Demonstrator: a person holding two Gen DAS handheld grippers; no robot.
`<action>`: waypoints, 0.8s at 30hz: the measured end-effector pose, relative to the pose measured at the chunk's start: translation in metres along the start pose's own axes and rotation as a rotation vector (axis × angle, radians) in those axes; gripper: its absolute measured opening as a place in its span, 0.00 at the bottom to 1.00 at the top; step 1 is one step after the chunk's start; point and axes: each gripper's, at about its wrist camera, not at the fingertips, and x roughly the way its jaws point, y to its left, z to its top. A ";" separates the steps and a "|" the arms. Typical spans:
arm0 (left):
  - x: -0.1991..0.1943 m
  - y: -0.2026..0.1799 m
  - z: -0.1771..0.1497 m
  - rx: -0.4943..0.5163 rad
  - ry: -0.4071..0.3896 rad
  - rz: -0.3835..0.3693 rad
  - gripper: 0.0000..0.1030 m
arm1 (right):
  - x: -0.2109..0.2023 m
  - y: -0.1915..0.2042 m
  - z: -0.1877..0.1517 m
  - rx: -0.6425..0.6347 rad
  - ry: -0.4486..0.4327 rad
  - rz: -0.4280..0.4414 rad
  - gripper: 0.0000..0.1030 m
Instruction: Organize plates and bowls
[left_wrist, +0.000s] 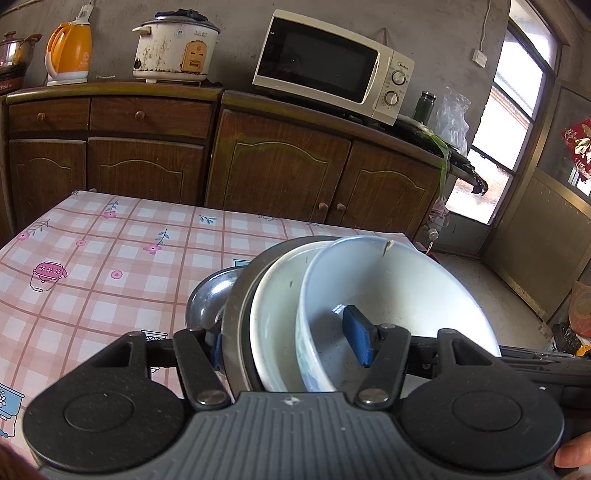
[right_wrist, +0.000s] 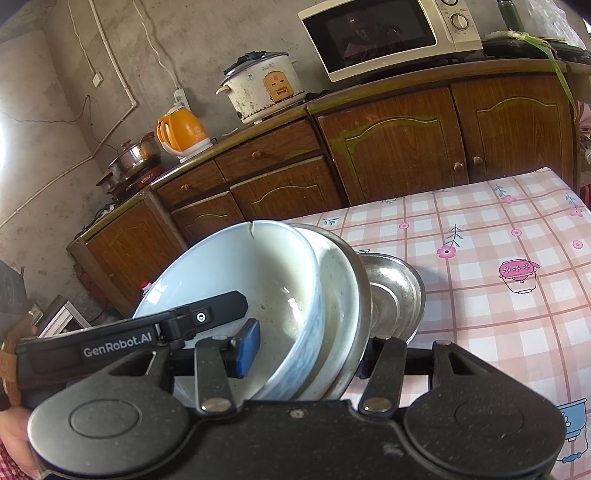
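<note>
Stack gathered: chipped white bowl (left_wrist: 399, 288) nesting in a white plate (left_wrist: 277, 317), that in a steel plate (left_wrist: 236, 325), a steel bowl (left_wrist: 210, 299) at the back. Whole stack is tilting on edge, lifted over the checked surface (left_wrist: 92, 266). Left gripper (left_wrist: 291, 343) and right gripper (right_wrist: 303, 350) are each clenching the stack from opposite sides, one jaw inside the white bowl, the other behind the steel. Judgement: collecting is done; setting the stack down somewhere is remaining.

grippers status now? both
Left gripper: shut on the stack of bowls.
Right gripper: shut on the same stack.
</note>
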 end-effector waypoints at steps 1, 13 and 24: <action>0.000 0.000 0.000 0.000 0.000 -0.001 0.59 | 0.000 0.000 0.000 0.001 0.000 -0.001 0.60; 0.008 0.000 0.003 0.001 0.010 -0.004 0.59 | -0.003 0.003 0.002 0.012 0.005 -0.009 0.60; 0.015 0.000 0.004 0.003 0.018 -0.002 0.59 | -0.002 0.003 0.004 0.020 0.012 -0.011 0.60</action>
